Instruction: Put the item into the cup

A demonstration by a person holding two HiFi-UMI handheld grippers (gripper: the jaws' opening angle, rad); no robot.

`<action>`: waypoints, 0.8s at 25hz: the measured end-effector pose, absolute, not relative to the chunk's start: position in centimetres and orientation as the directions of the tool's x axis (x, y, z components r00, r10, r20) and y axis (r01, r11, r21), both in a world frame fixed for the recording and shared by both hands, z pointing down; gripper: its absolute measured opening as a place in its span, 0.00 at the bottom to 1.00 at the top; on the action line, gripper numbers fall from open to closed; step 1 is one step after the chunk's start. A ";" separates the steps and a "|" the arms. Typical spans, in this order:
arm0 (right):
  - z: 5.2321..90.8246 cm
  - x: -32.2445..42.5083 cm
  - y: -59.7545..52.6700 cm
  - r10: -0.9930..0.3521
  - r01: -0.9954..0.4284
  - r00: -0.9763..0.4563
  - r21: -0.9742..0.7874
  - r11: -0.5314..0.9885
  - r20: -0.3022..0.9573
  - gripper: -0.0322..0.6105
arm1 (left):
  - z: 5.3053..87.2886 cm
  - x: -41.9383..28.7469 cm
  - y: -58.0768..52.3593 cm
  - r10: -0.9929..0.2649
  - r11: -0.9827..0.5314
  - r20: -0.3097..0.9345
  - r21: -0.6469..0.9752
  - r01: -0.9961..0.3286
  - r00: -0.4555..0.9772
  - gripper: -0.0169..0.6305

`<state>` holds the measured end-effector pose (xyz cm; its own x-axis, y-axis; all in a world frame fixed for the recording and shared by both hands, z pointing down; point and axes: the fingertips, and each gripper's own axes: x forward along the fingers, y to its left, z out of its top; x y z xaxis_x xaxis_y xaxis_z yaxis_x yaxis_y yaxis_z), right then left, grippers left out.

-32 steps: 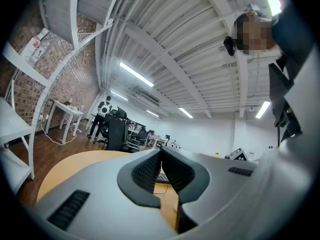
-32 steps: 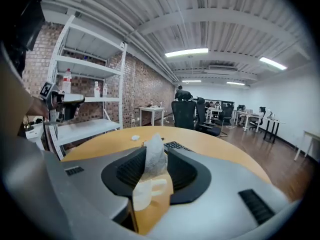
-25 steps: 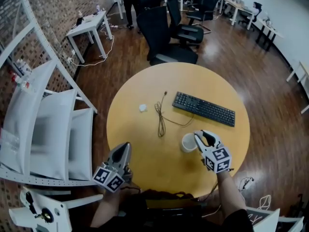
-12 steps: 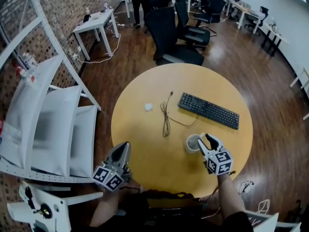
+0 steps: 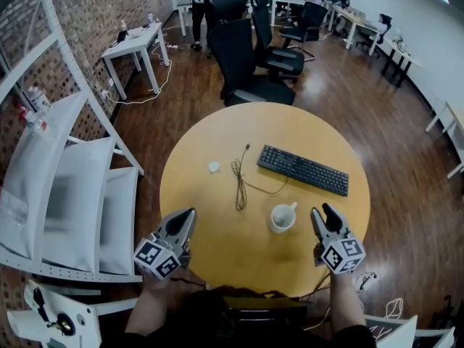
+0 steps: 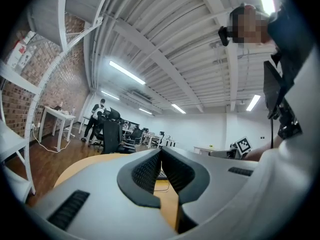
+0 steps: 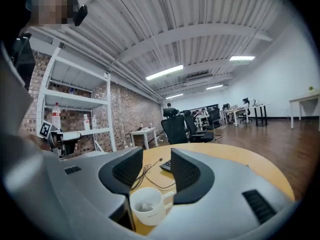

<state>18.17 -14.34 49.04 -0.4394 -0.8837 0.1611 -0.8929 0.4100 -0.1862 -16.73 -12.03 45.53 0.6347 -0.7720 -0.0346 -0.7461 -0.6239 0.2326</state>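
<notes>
Head view: cup (image 5: 282,217) beside closing gripper (image 5: 322,211)

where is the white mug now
Head view: the white ceramic mug stands right of centre on the round wooden table, below the black keyboard, right of the dark cable.

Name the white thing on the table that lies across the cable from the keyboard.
The small white lump, alone beyond the black cable; the white cup stands on the keyboard's side.

Left tongs (image 5: 190,214) held low, jaws together, right tongs (image 5: 322,210) level, jaws apart and closing, nothing between them
</notes>
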 end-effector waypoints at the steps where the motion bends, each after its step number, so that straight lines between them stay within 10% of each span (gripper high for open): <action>1: 48.5 19.0 -13.8 -0.896 -0.899 -0.423 -0.192 0.394 0.138 0.33 | 45.4 -16.8 -12.4 -0.768 -0.630 -0.038 0.227 -0.743 0.640 0.02; 12: 47.0 28.9 -4.2 -0.999 -0.913 -0.050 -0.406 0.053 -0.017 0.07 | 46.0 -14.7 -13.2 -0.750 -0.648 -0.074 0.287 -0.706 0.658 0.02; 20: 49.0 28.7 -3.8 -0.998 -0.941 -0.043 -0.339 0.023 0.051 0.06 | 46.0 -14.7 -13.7 -0.736 -0.665 -0.049 0.233 -0.709 0.675 0.02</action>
